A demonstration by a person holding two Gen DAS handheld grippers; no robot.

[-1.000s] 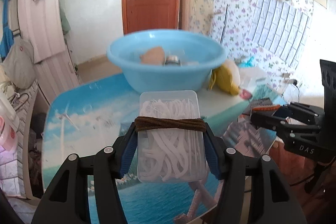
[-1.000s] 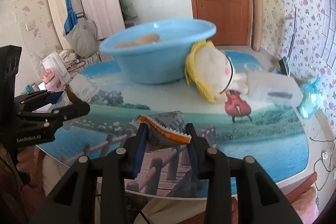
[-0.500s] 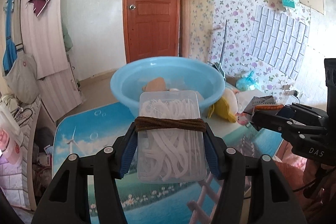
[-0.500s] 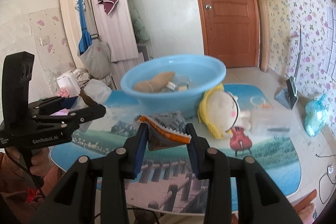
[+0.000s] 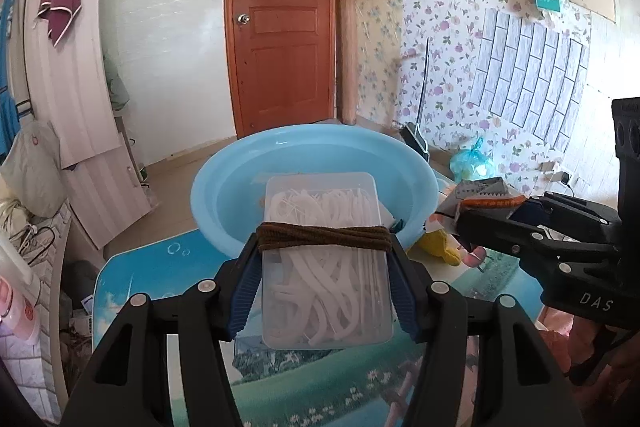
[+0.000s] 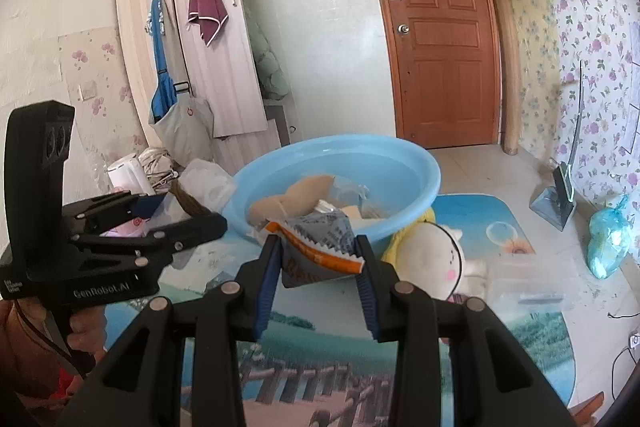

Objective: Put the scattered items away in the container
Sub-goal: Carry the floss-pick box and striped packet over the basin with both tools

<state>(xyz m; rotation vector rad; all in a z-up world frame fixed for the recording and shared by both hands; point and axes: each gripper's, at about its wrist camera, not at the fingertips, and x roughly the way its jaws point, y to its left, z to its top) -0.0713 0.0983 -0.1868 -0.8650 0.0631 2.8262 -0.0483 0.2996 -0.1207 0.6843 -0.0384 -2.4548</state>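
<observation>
Hard to read: most of the blue basin's [image 5: 224, 195] inside in the left wrist view, blocked by the clear plastic box [image 5: 326, 267] held up in front of it. Also unclear in the right wrist view: the small pale pieces at the basin's far inner side, and a blurred clear flat container [image 6: 532, 287] on the table beyond the doll. Cut off by the right gripper's fingers: the lower part of the grey and orange snack packet [image 6: 320, 247]. Left gripper [image 5: 326, 279] clamped on the clear box by its two long sides, box full of white plastic picks and banded with a dark brown cord [image 5: 324, 237], raised just in front of the basin. Right gripper [image 6: 318, 259] pinched on the packet, jagged orange edge showing between the blue pads, held near the basin's front rim. Inside the basin, in the right wrist view: a tan soft toy [image 6: 292, 197], a crumpled clear wrapper, something pale. Beside the basin on the scenic table mat [image 6: 500, 227]: a yellow-haired plush doll [image 6: 432, 251], touching the basin wall.
</observation>
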